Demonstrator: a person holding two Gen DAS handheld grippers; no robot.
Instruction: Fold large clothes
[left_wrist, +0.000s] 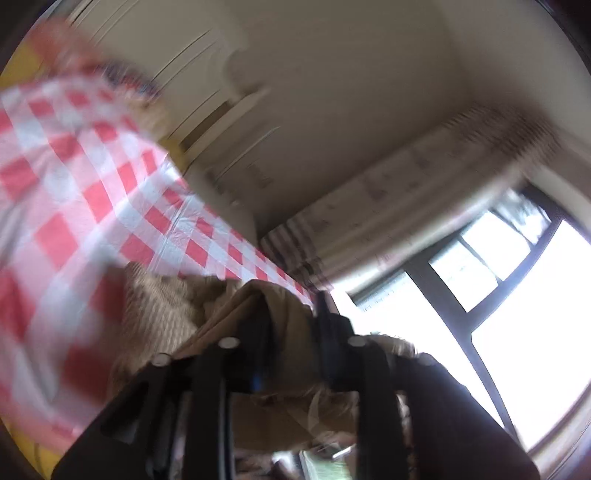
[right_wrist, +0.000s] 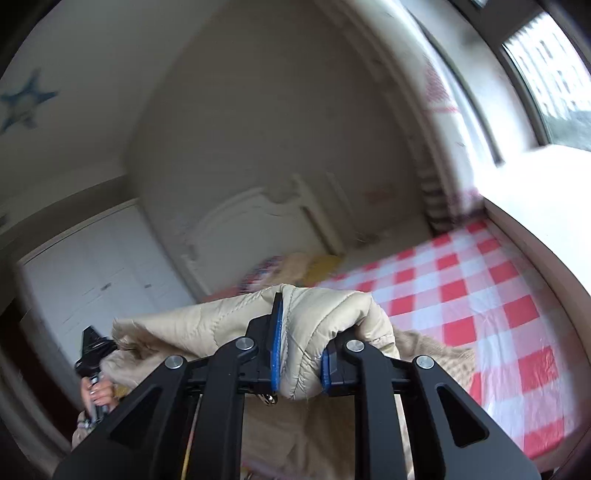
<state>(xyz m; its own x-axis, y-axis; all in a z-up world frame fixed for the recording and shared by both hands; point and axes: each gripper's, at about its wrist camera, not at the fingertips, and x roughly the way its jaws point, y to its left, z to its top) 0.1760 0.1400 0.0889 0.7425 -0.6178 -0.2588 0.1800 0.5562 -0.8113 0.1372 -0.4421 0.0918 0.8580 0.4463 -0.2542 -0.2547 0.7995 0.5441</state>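
Blue-padded jaws of the right gripper (right_wrist: 301, 345) are clamped on a bunched fold of the beige quilted jacket (right_wrist: 221, 325), held above the near edge of the red-and-white checked bed cover (right_wrist: 480, 295). At the jacket's far left end, the left gripper (left_wrist: 291, 332) has beige fabric between its fingers; blur hides whether it pinches. A hand (right_wrist: 96, 393) holds that gripper.

You're facing a bed in red-and-white checked cover (right_wrist: 480, 295), cream carved headboard (right_wrist: 258, 221), white cupboard doors (right_wrist: 92, 266), bright dark-framed window (left_wrist: 517, 295), blue star on wall (right_wrist: 26, 99).
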